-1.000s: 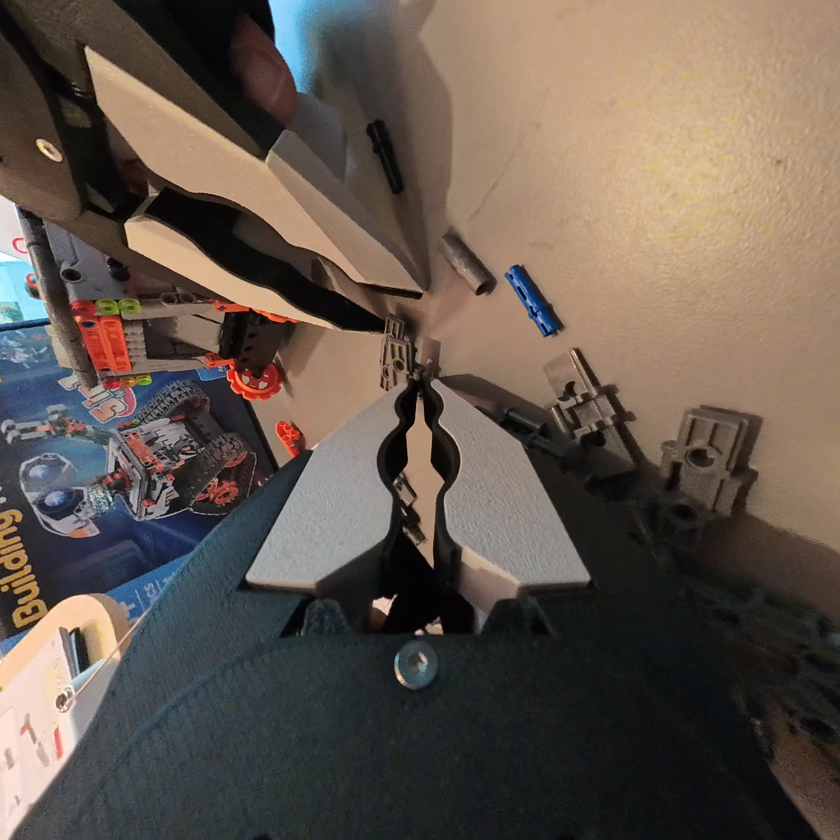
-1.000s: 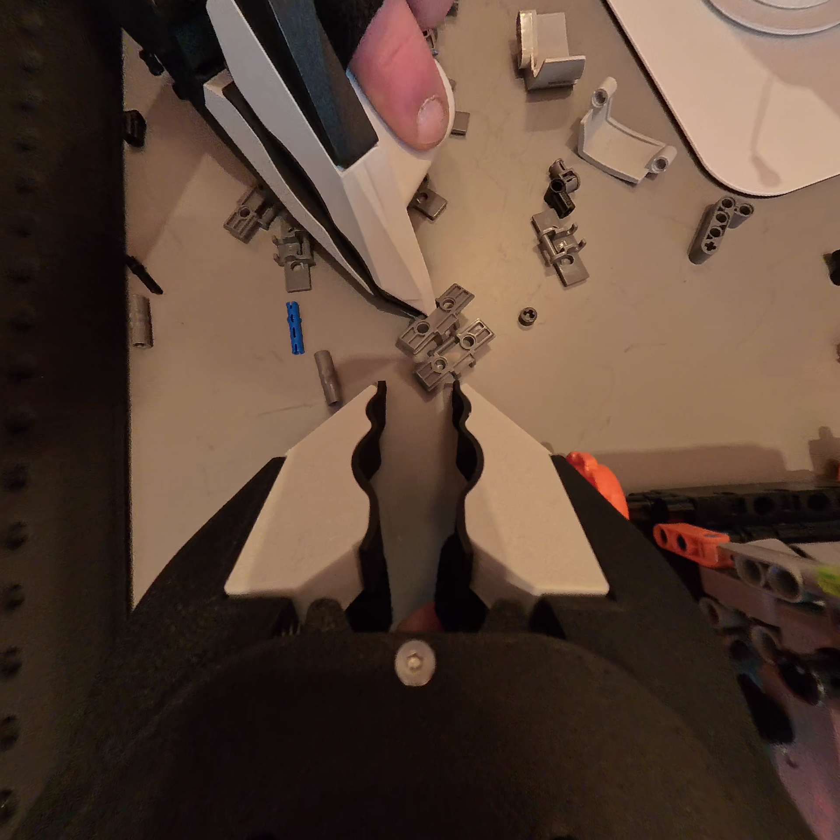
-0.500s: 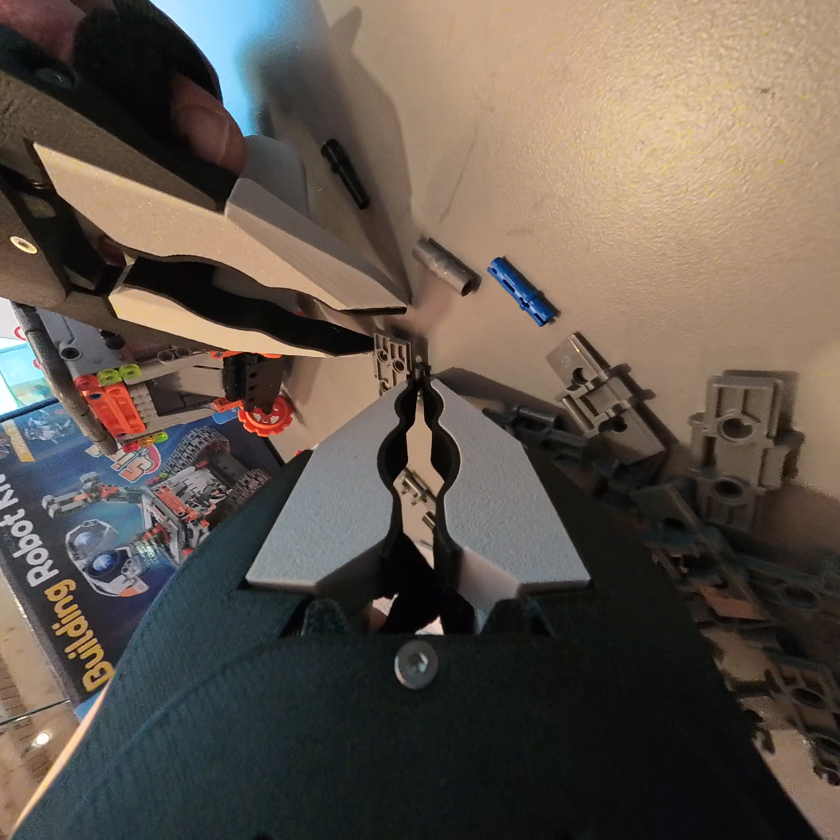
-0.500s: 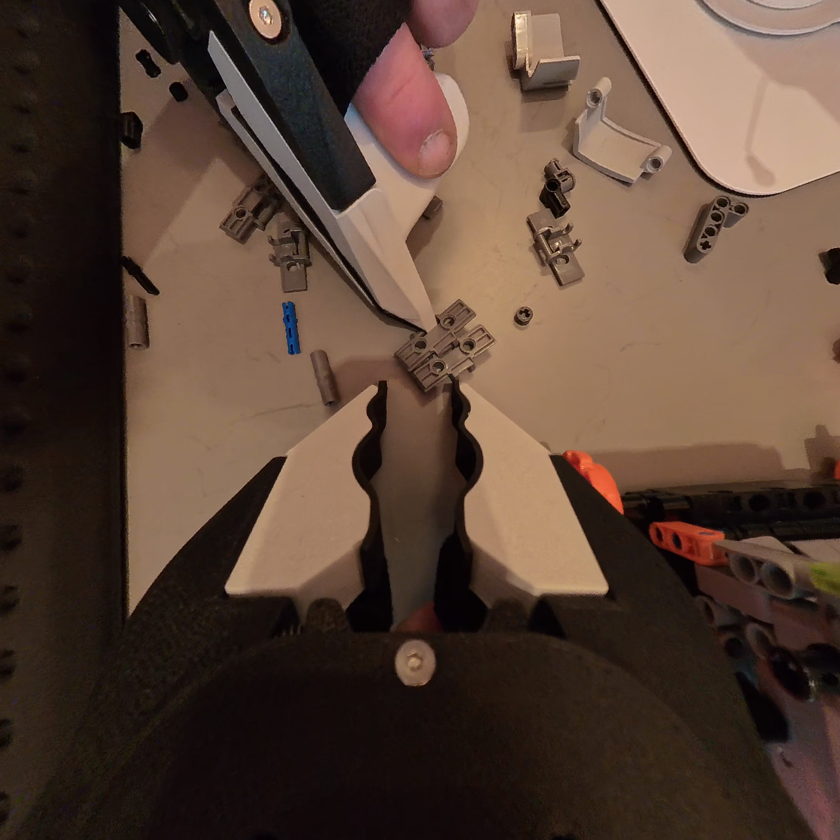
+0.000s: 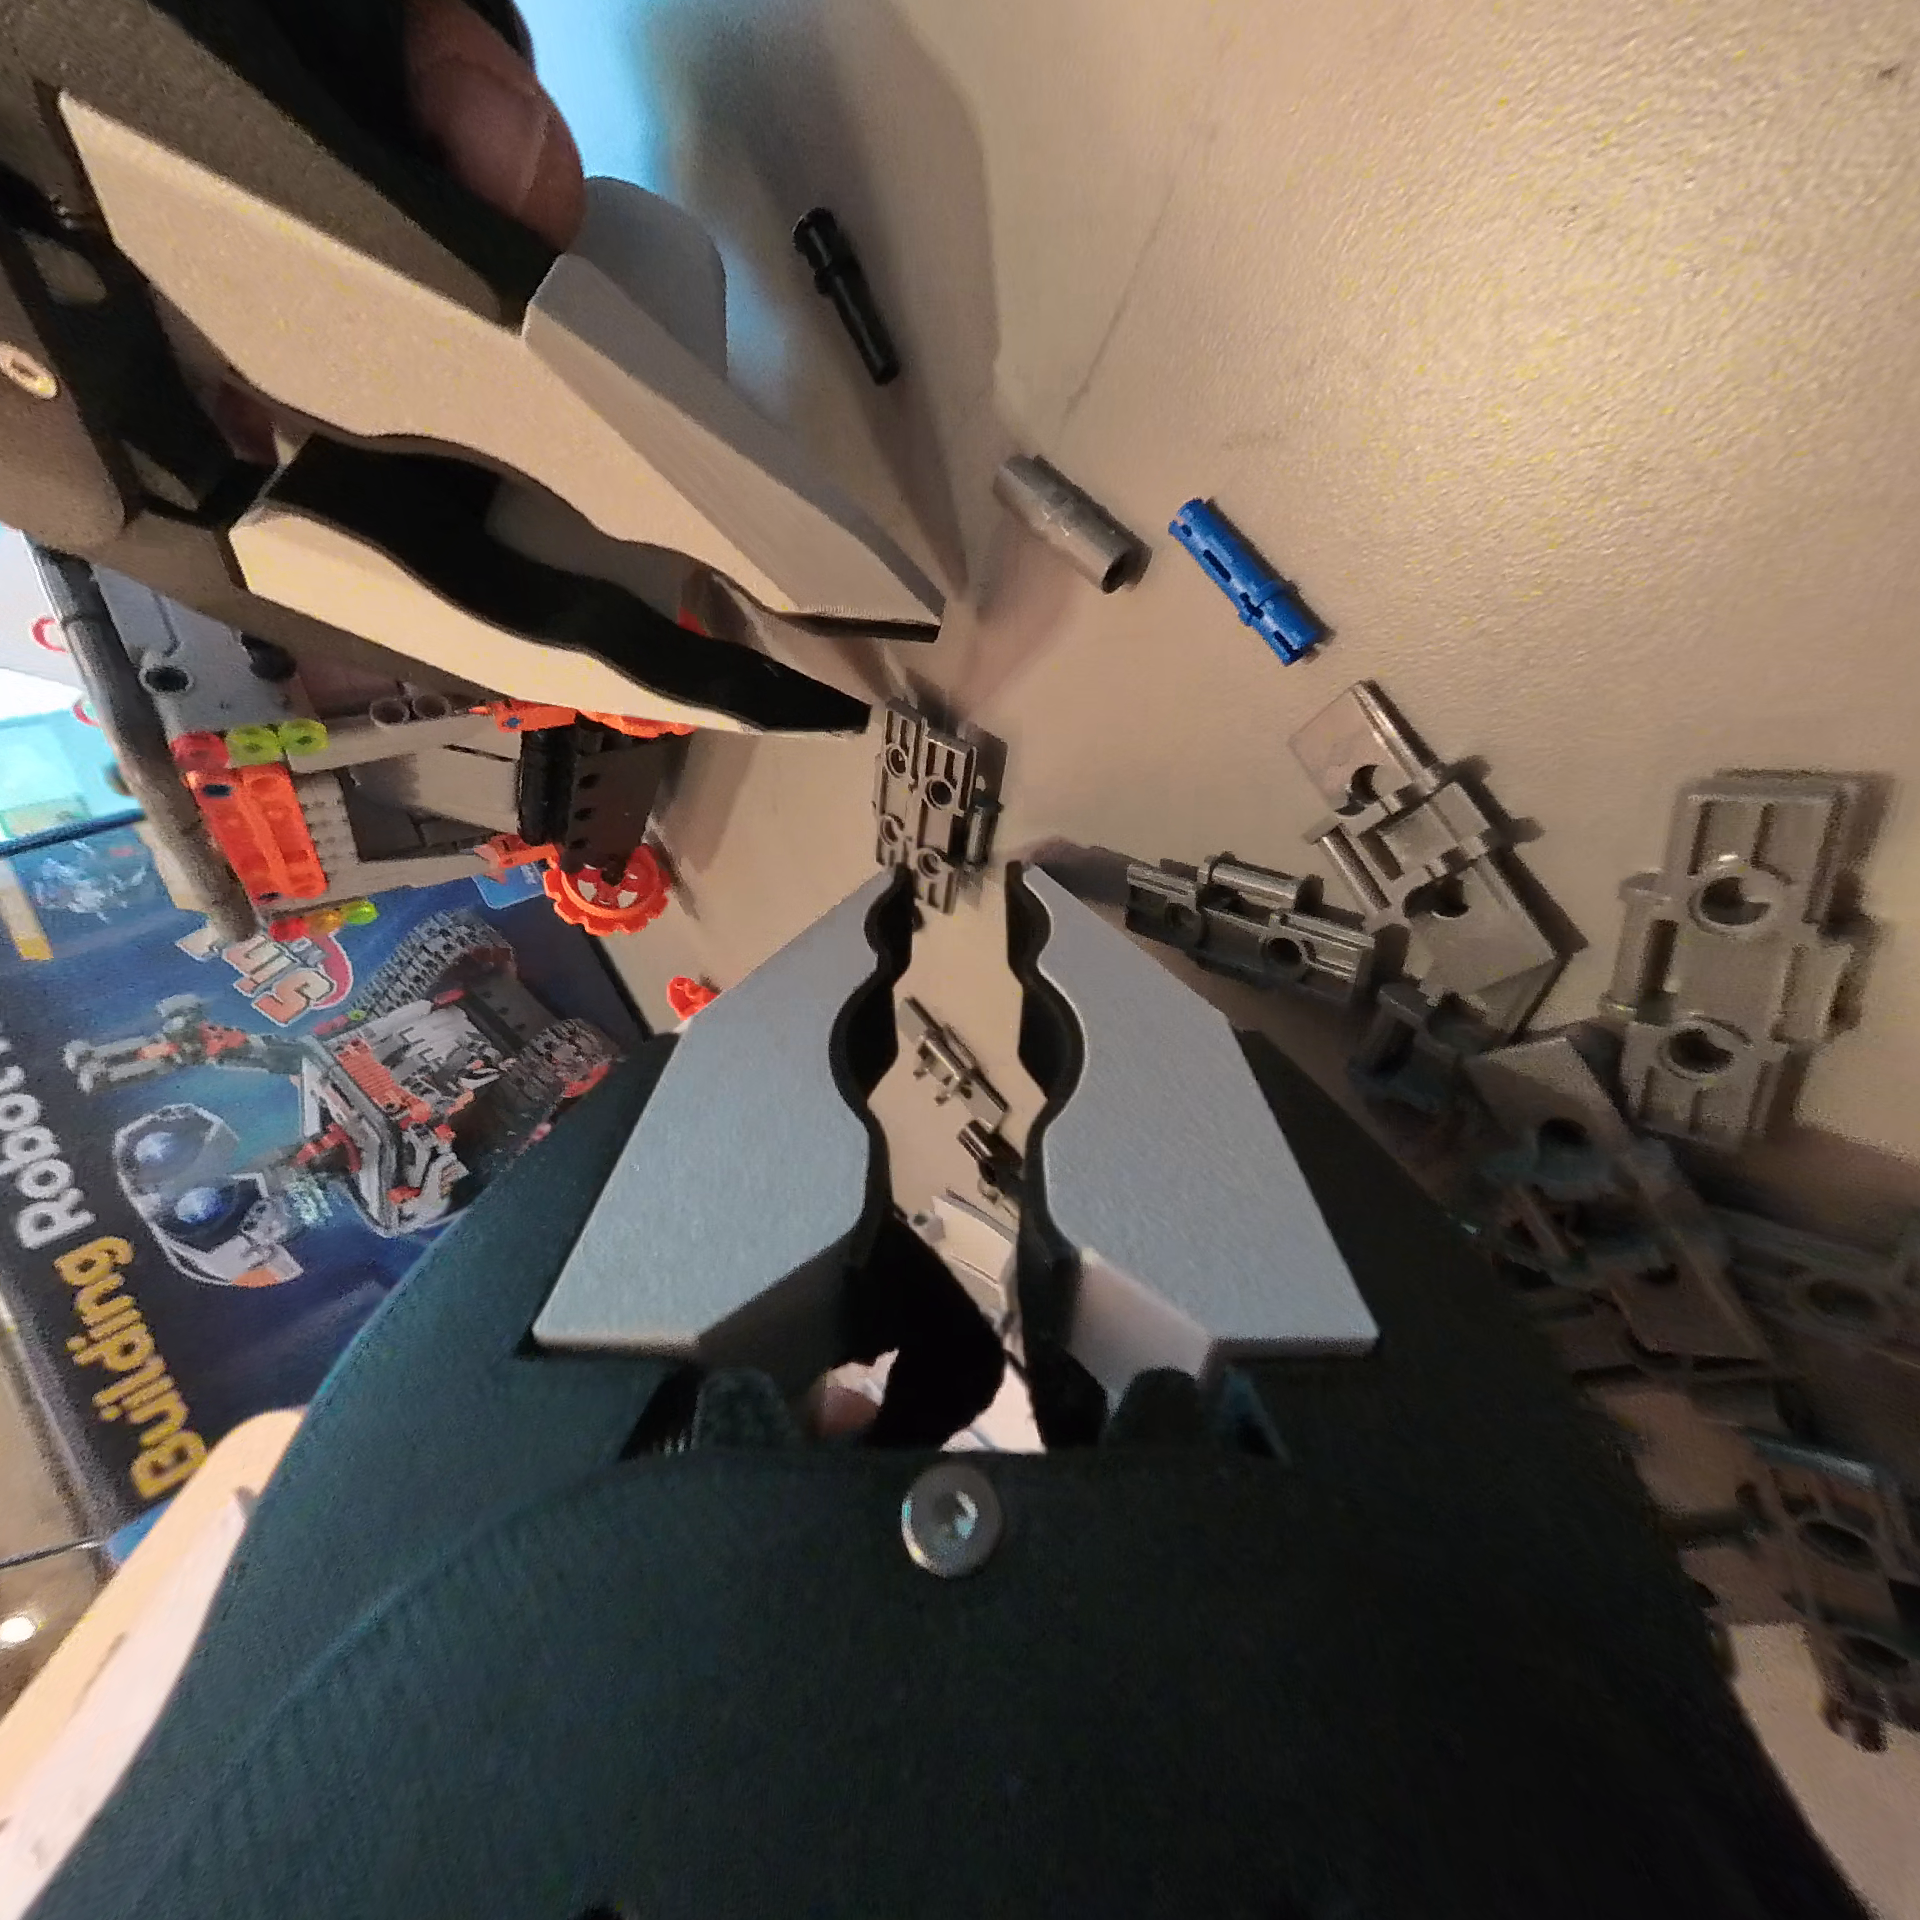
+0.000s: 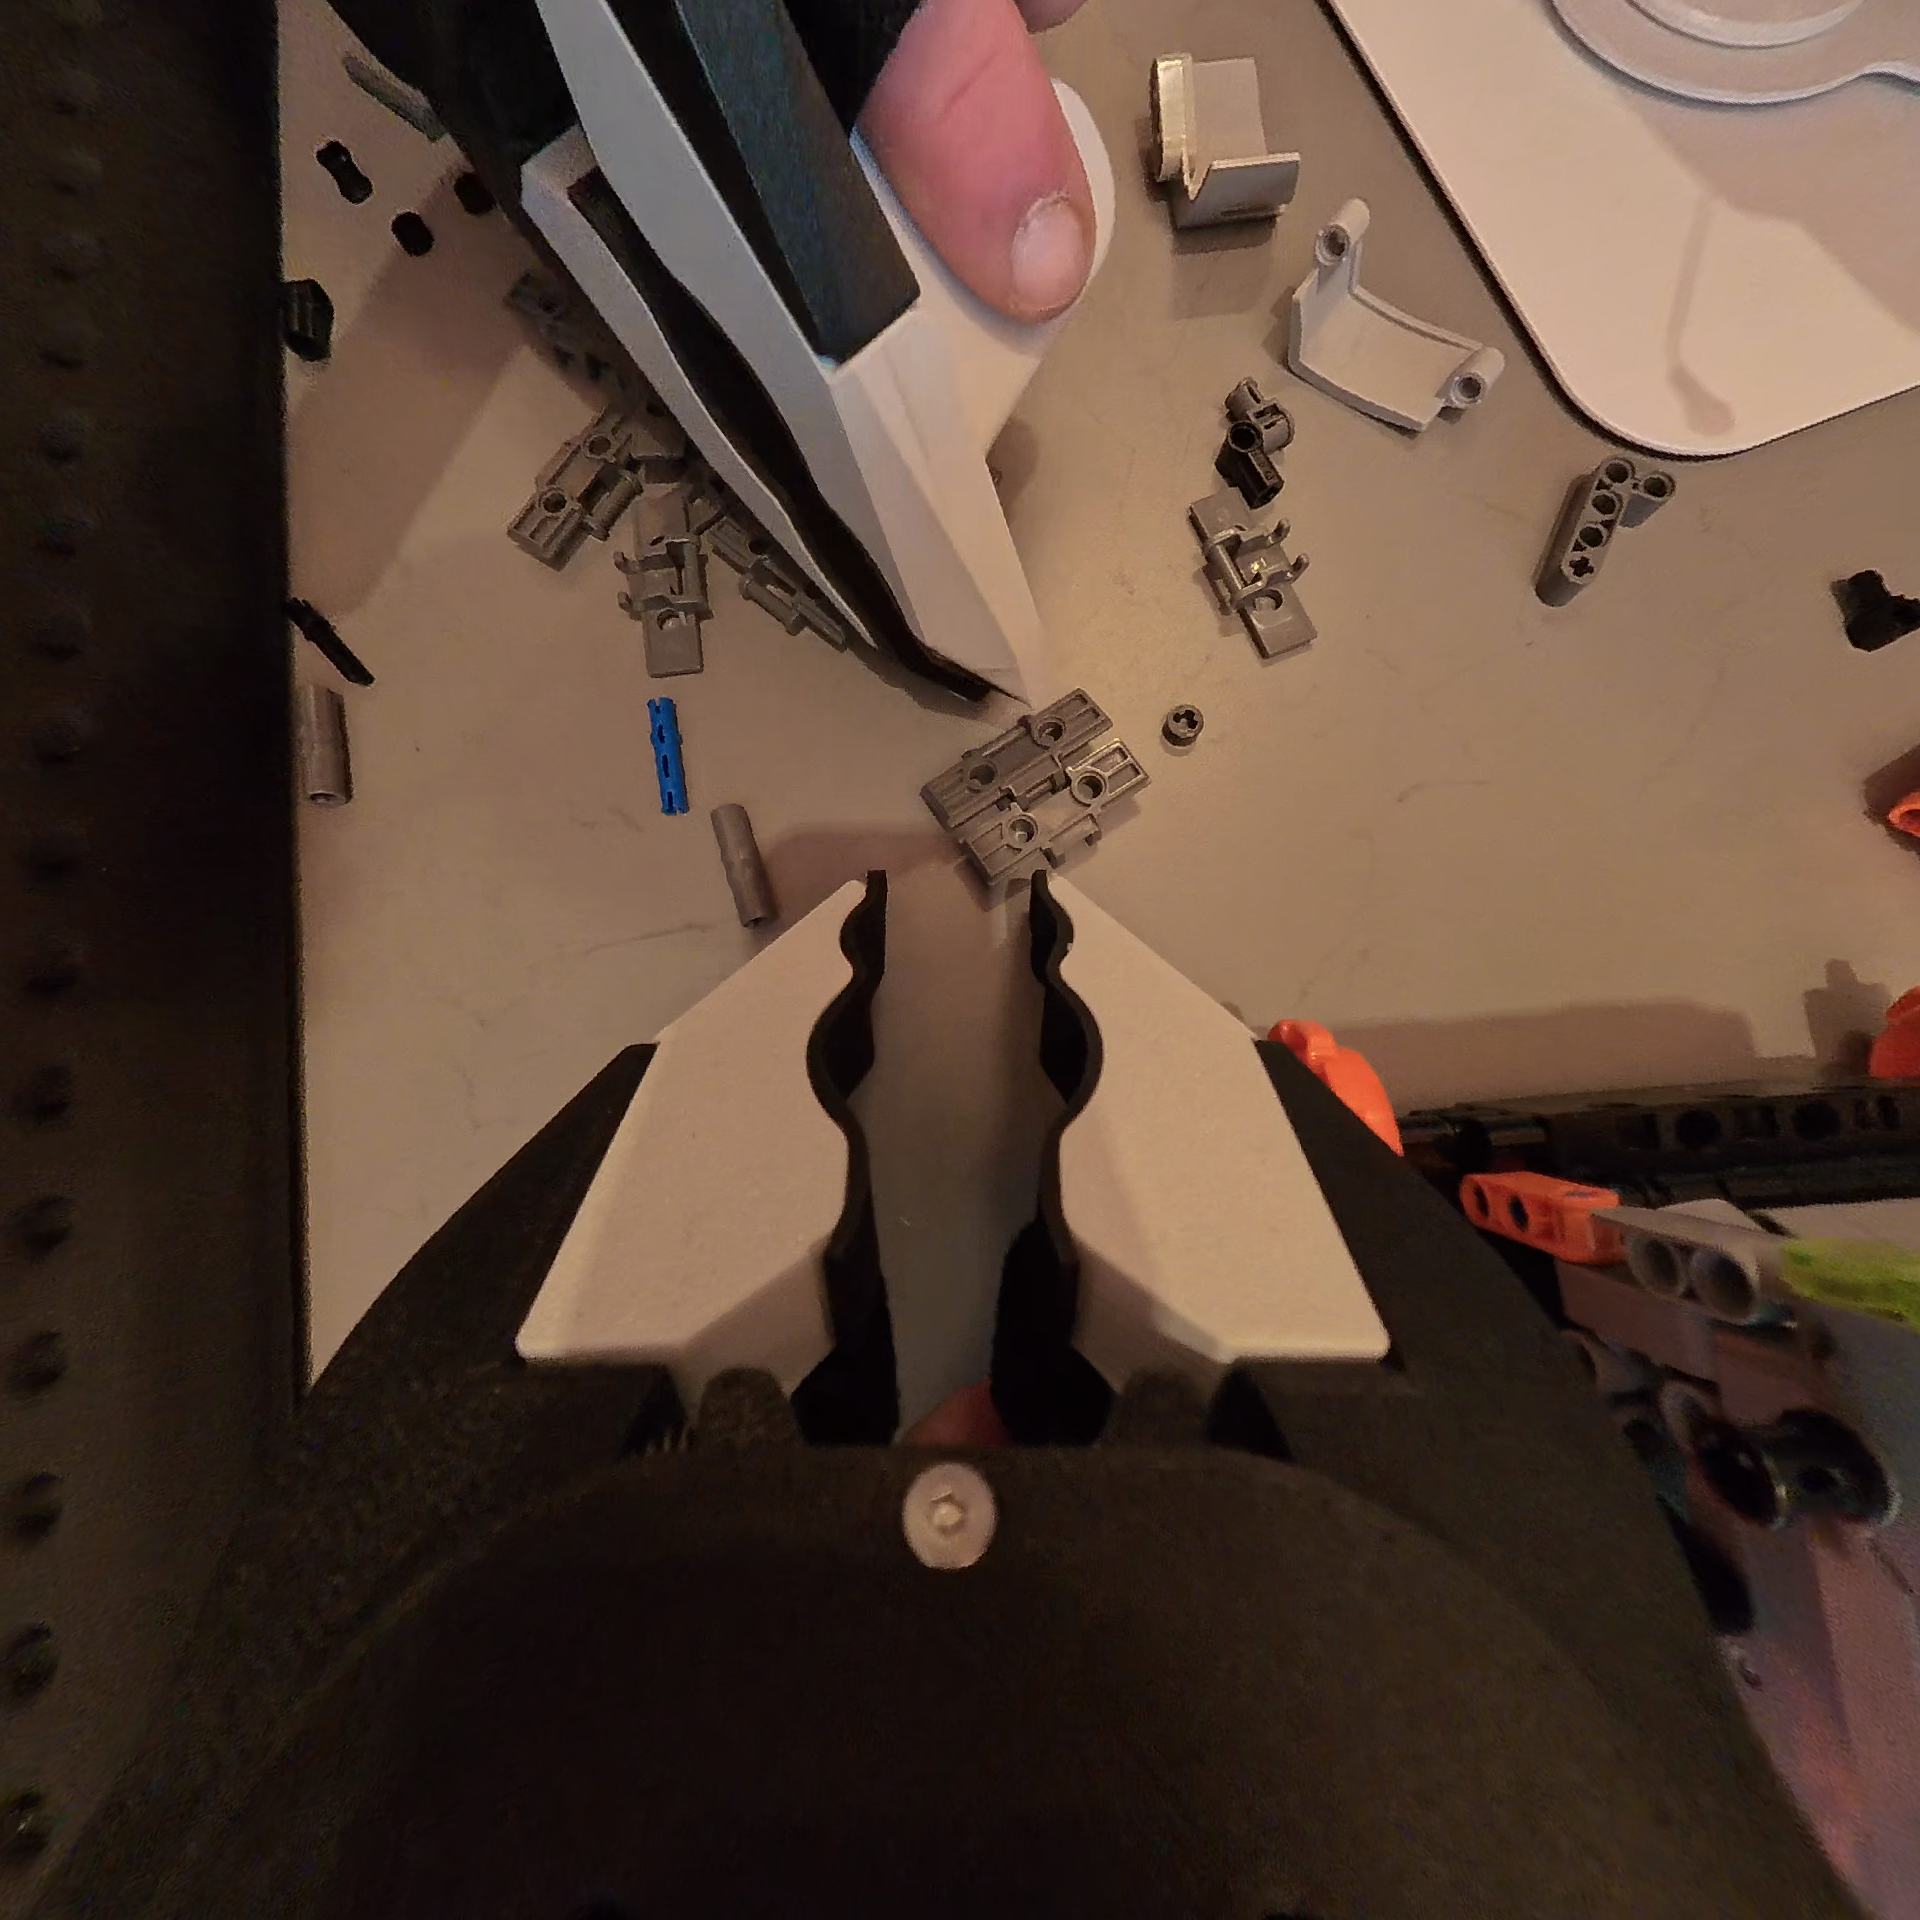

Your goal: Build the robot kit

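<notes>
L gripper has its jaws spread w/ a gap, tips just short of a joined pair of grey track links lying flat on the beige table. R gripper is likewise parted & holds nothing, its right tip touching the links' near edge. A blue pin & grey sleeve lie near; a blue printed box w/ lettering stands behind an orange-grey brick model.
</notes>
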Motion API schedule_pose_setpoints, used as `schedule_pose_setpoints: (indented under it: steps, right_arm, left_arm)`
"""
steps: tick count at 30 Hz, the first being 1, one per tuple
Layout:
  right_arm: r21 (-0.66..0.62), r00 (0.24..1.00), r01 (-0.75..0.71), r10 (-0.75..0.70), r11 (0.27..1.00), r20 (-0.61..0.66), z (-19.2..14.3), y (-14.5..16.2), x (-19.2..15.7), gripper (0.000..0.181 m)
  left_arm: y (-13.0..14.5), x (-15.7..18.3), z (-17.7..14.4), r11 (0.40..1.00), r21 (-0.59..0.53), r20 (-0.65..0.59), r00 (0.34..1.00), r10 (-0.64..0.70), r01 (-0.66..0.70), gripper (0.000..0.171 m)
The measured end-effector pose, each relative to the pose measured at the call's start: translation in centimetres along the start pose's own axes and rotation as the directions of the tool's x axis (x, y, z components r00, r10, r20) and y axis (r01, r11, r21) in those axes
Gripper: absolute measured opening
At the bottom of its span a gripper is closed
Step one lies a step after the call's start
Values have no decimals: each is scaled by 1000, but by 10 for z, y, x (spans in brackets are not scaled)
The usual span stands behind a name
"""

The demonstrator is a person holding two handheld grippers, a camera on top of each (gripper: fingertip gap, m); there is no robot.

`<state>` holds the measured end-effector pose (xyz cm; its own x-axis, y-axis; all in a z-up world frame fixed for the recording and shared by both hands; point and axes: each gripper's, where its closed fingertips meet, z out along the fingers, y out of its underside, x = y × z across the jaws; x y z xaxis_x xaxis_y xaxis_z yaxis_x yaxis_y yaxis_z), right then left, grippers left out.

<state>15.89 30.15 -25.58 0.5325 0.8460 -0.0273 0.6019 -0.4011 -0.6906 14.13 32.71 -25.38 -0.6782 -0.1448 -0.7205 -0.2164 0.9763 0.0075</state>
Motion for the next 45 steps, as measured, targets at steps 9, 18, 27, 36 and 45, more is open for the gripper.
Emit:
schedule_pose_setpoints:
  steps: [9, 18, 27, 36, 45]
  right_arm:
    - [29, 1000, -18, 19, 999, -13, -4, -5, 3, 20]
    - [35, 998, -39, 40, 999, -44, -3, -6, 9, 7]
    - [27, 998, -45, 46, 999, -46, 0, -3, 10, 5]
    - [26, 997, -62, 63, 998, -38, 0, -3, 10, 3]
    - [27, 995, -93, 94, 995, -17, -2, -2, 10, 0]
  left_arm:
    - [-12, -11, 2, 977, 68, 48, 978, -205, 201, 0]
    - [-9, -12, 9, 904, 85, -31, 908, -418, 420, 0]
    - [-6, -11, 12, 898, 76, -29, 901, -432, 433, 0]
    - [-6, -11, 14, 935, -37, -156, 922, -353, 352, 0]
    - [-5, -12, 16, 961, -128, -213, 939, -270, 247, 0]
